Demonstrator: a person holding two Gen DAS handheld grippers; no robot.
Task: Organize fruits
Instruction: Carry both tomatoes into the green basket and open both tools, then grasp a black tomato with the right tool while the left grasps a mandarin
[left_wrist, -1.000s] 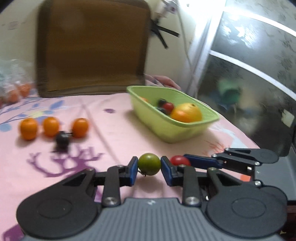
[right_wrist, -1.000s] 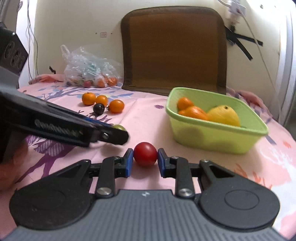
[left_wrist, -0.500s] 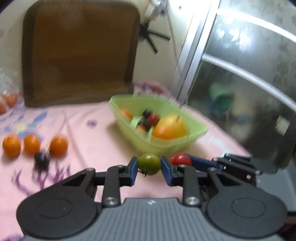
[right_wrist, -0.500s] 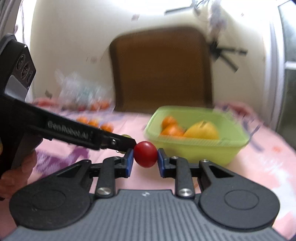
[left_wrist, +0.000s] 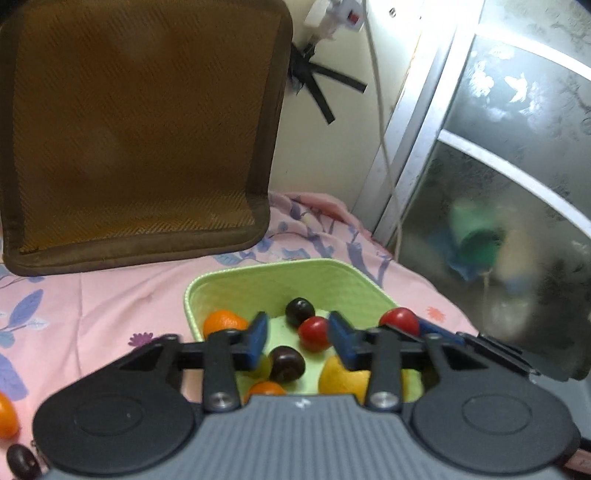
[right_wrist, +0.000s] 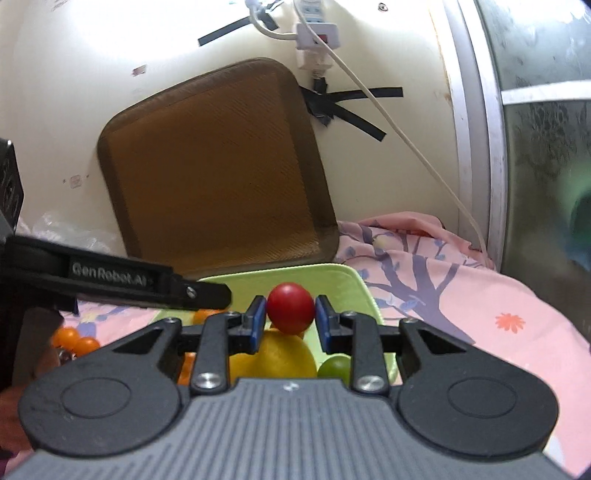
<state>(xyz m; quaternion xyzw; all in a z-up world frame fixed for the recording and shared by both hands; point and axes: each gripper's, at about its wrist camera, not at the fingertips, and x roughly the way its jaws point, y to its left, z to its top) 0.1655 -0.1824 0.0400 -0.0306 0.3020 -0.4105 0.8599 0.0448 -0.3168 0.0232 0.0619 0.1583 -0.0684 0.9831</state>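
Both tongs hang over the green basket (left_wrist: 284, 280) on the pink floral cloth (left_wrist: 110, 295).

The left tongs (left_wrist: 297, 338) stand apart with nothing between the blue pads; through the gap show 1 red cherry tomato (left_wrist: 314, 333) and 2 dark round fruits (left_wrist: 286, 364) lying in the basket beside an orange (left_wrist: 223, 322) and a yellow fruit (left_wrist: 343, 376). The right tongs (right_wrist: 290, 319) grip a red tomato (right_wrist: 290, 308) above the basket, with a green fruit (right_wrist: 334, 368) below them. A brown cushion (left_wrist: 136, 125) leans on the wall behind. More oranges (right_wrist: 75, 341) lie on the cloth to the left, outside the basket.
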